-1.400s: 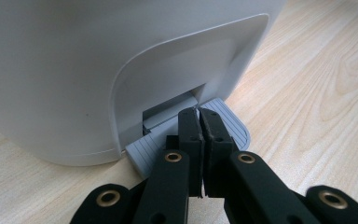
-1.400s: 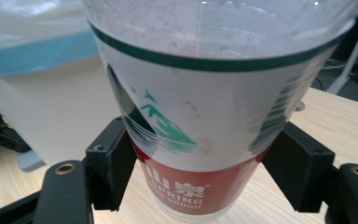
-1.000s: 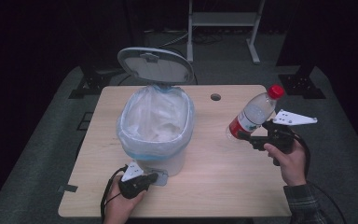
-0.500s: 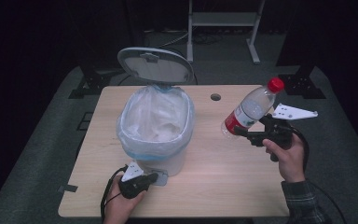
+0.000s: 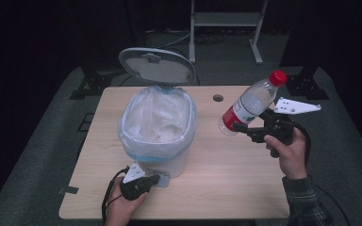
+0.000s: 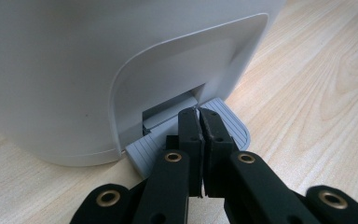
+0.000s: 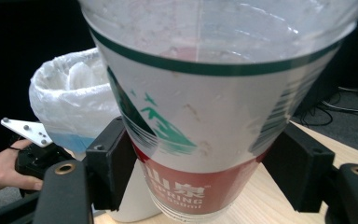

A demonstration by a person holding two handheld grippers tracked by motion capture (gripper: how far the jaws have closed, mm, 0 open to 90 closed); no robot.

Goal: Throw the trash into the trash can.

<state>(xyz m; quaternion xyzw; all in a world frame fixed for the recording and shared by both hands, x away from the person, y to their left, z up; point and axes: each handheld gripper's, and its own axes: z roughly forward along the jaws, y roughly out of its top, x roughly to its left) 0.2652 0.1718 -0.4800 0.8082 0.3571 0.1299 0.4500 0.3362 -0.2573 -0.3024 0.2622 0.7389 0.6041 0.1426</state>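
Observation:
A white pedal bin lined with a clear bag stands on the table with its grey lid tipped up. My left gripper is shut, its tips pressing down on the bin's grey pedal. My right gripper is shut on a clear plastic bottle with a red cap and a red and white label. The bottle hangs tilted in the air to the right of the bin, cap up and away. The bin's bag shows behind the bottle.
The light wood table has a round cable hole near its far edge. A metal stand is on the dark floor beyond. The other hand and its gripper appear low left in the right gripper view.
My right gripper has carried the bottle left and slightly up toward the bin. The left gripper has stayed on the pedal and the lid has stayed up.

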